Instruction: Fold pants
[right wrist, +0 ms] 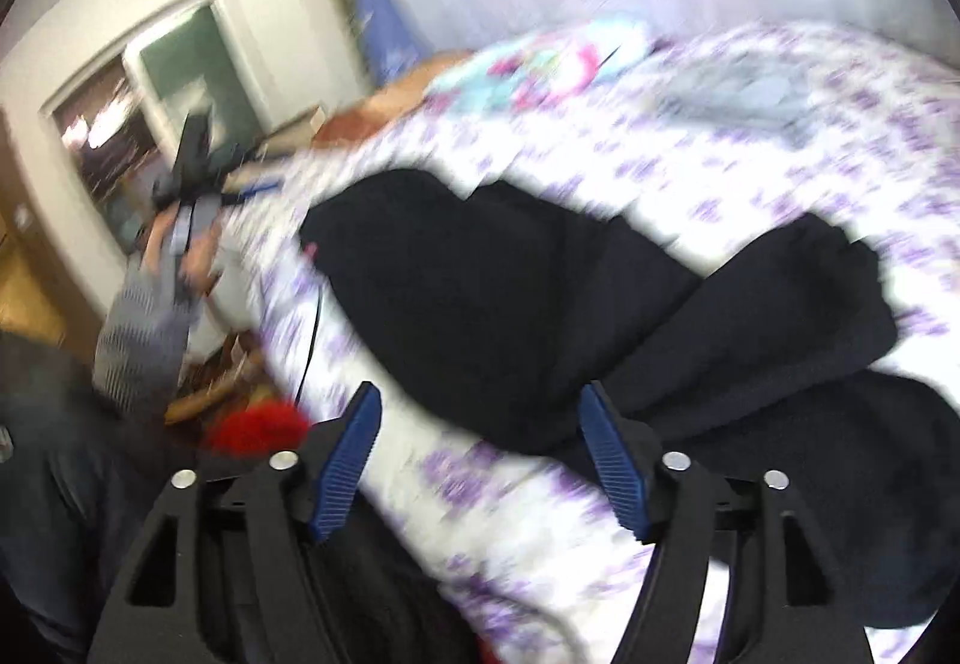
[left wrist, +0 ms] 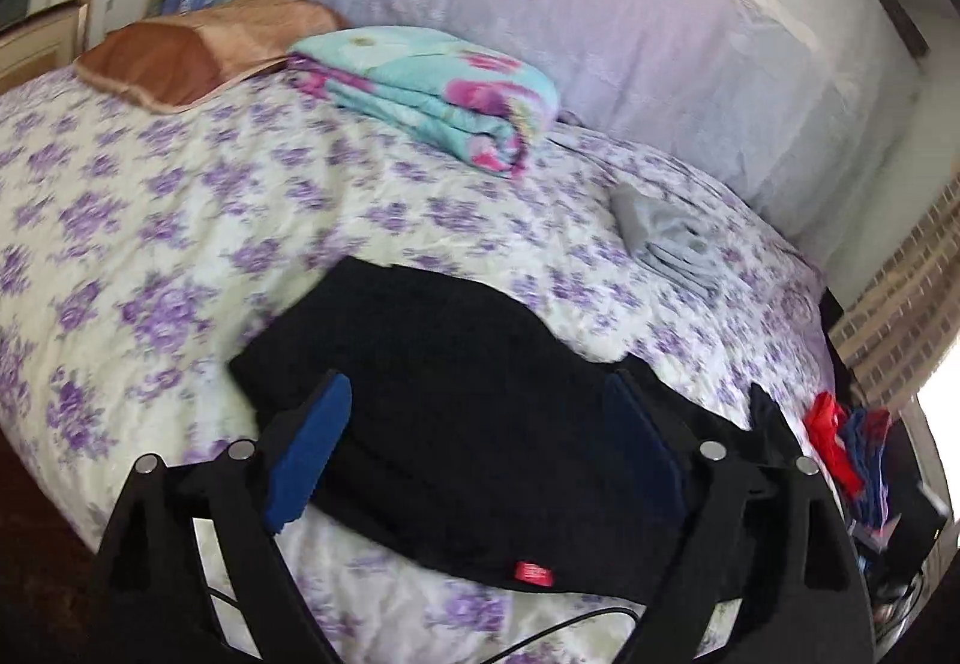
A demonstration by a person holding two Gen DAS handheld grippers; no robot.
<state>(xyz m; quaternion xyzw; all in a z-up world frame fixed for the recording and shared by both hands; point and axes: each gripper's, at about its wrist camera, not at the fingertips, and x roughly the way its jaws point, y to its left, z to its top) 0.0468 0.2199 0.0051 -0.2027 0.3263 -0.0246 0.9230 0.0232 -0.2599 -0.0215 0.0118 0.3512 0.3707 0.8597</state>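
Black pants (left wrist: 432,364) lie folded on your floral bedspread (left wrist: 150,220); left gripper (left wrist: 480,424) and right gripper (right wrist: 480,424) stand apart, gripping nothing.

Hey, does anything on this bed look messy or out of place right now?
The black pants lie in an uneven, bunched heap on the purple-flowered bedspread, edges not lined up, not yet a tidy fold. A crumpled grey cloth lies loose farther back. The folded turquoise floral blanket looks neat.
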